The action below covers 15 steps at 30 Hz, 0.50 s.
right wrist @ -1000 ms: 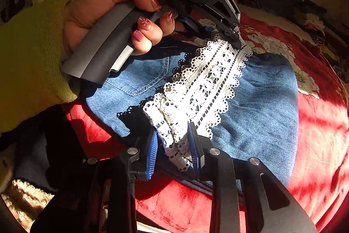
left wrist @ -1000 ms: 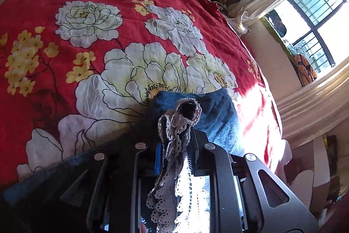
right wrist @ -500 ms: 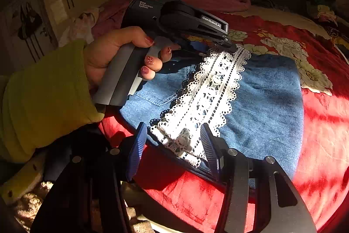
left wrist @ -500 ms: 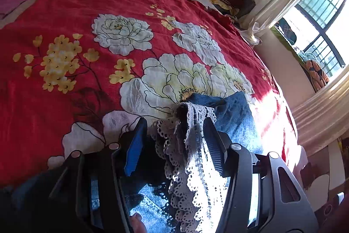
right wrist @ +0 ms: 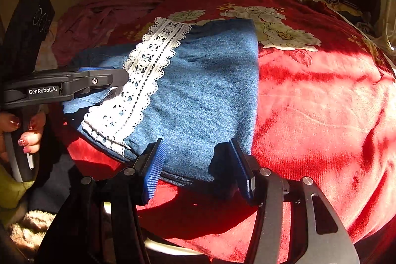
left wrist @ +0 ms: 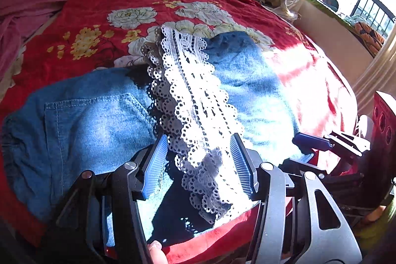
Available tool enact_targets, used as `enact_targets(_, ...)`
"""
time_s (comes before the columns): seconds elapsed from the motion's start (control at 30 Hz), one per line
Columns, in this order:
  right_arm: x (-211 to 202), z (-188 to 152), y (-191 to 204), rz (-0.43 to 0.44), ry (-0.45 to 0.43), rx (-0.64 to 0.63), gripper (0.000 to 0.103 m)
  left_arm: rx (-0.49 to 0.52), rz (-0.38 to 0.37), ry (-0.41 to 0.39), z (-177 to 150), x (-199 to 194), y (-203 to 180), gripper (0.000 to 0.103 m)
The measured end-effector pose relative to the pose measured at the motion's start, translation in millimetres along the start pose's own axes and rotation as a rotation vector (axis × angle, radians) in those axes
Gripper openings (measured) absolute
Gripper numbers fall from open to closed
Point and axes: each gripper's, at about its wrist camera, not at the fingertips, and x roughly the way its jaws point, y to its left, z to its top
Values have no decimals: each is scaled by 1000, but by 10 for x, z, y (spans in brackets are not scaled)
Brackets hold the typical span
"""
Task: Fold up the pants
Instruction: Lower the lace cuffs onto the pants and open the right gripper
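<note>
Beyond the left tongs (left wrist: 198, 162), whose blue pads stand spread apart and released, the denim pants (left wrist: 81, 130) lie on the red floral bedspread (left wrist: 91, 16) with a back pocket (left wrist: 96, 120) facing up to the left of the pads. The white lace trim (left wrist: 195, 100) runs straight out from between those pads, its bunched near end loose in the gap and pinched by nothing. Further right, the right tongs (right wrist: 198, 165) are likewise spread and empty, poised at the near hem of the folded denim, the lace strip lying ahead and to their left. The fold looks roughly laid but not tidy. The main risk, as I judge it, is the lace: its openwork could snag on a ribbed pad as the left tongs pull away, dragging the top layer and undoing the fold. The near edge also sits close to the bed's rim, so a careless tug from the right tongs might slide the denim off the plush cover.
</note>
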Motion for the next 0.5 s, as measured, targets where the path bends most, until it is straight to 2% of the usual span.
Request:
enact_targets(0.03,-3,-9,-5,2,0,3,51,-19,-1,21,-85,65,18,44)
enact_targets(0.1,19,-6,-18,7,1,9,51,-32,-2,1,-200,89,49,44)
enact_targets(0.23,18,2,16,-9,0,-11,52,-56,-19,-16,-243,44,99,44)
enact_targets(0.27,-4,12,20,4,0,-10,53,-62,-22,-15,-240,22,107,44)
enact_targets(0.33,-86,36,12,29,-20,2,65,-72,-26,-17,-237,-41,101,44)
enact_targets(0.5,-299,207,-44,30,-92,38,70,-104,-35,-47,-288,-285,160,44)
